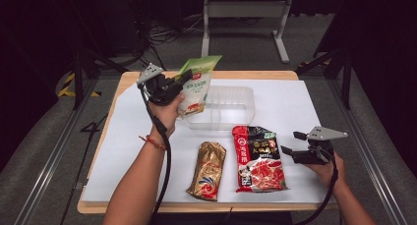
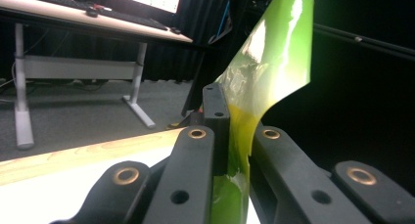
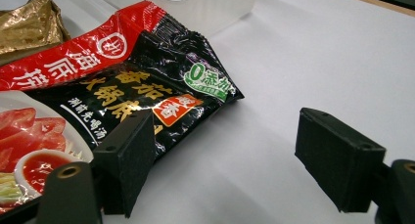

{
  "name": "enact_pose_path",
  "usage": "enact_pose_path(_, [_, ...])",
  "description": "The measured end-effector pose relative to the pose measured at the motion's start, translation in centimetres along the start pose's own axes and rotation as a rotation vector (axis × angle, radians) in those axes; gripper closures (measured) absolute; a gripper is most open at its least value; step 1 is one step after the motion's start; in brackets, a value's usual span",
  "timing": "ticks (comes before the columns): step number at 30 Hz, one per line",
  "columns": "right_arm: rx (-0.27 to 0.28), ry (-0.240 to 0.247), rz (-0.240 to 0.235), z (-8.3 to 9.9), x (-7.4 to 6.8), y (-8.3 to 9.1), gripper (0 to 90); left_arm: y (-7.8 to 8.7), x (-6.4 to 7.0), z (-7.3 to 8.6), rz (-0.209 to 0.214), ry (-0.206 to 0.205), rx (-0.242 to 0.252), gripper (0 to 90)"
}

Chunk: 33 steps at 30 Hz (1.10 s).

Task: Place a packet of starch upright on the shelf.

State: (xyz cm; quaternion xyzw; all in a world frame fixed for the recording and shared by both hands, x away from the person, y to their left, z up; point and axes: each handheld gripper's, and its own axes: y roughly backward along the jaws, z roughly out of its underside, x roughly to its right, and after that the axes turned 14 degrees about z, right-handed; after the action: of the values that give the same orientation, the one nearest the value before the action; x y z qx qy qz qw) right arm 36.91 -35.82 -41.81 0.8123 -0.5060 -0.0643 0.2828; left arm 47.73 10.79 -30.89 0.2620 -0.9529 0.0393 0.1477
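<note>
Looking down in the high view, the left gripper (image 1: 183, 78) sits in the upper left of the frame, raised off the white paper-covered wooden table (image 1: 295, 102), its black jaws pinched onto the upper part of a green-topped white plastic pouch (image 1: 197, 85). The pouch hangs roughly upright, tilted a little, just left of the clear plastic divided tray (image 1: 228, 107) that stands at upper centre. Below the tray, a crinkled gold foil packet (image 1: 208, 170) lies flat at lower centre, and beside it on the right lies a flat red-and-black soup-base sachet (image 1: 259, 158). At the lower right, the right gripper (image 1: 290, 143) rests low over the table just beside the sachet's right edge, jaws spread and holding nothing.

In the left gripper view, the two black jaws rise from the bottom centre and press together on the pouch's glossy green top (image 2: 266, 62), which stands up above them into the upper right of the frame. A strip of the table's wooden edge (image 2: 88, 155) runs across the lower left.

In the right gripper view, the jaws stand wide apart at lower left and lower right, with bare white table (image 3: 274, 150) between them. The sachet (image 3: 122, 82) fills the left half, its corner reaching towards the left jaw; whether they touch I cannot tell. The gold packet (image 3: 29, 26) shows at upper left, the tray's wall (image 3: 210, 6) at top centre.
</note>
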Motion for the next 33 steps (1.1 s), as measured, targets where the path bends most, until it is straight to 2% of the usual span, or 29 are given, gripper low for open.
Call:
enact_pose_path(1, [0.0,0.0,0.0,0.0,0.0,0.0,23.2,-0.4,-0.3,0.0,0.006,0.01,0.002,90.0])
enact_pose_path(5, [-0.001,-0.003,0.001,0.0,0.0,0.0,23.2,-1.7,-0.7,0.0,-0.019,0.007,-0.002,90.0])
enact_pose_path(9, [-0.005,0.003,0.004,0.1,0.0,0.0,23.2,-2.9,-1.1,-0.1,-0.059,-0.005,-0.004,90.0])
enact_pose_path(11, [-0.005,0.002,0.001,0.1,0.0,0.0,23.2,-3.5,-1.4,-0.1,-0.073,0.006,0.005,90.0])
enact_pose_path(17, [-0.006,0.008,-0.002,0.1,0.0,-0.1,24.4,-5.2,-1.7,-0.3,-0.134,-0.026,-0.005,90.0])
enact_pose_path(20, [-0.002,0.008,0.001,0.1,0.0,0.0,24.4,-5.6,-1.6,-0.2,-0.132,-0.013,0.011,90.0])
enact_pose_path(21, [0.002,0.014,0.0,0.1,-0.1,0.1,24.9,-6.1,-1.4,0.0,-0.126,-0.026,0.016,90.0])
enact_pose_path(25, [0.002,0.018,-0.003,0.1,-0.1,0.1,24.9,-6.5,-1.6,0.4,-0.117,-0.029,0.014,89.9])
enact_pose_path(33, [0.006,0.019,-0.001,0.1,-0.1,0.2,24.8,-6.5,-1.9,0.8,-0.083,0.01,0.03,89.3])
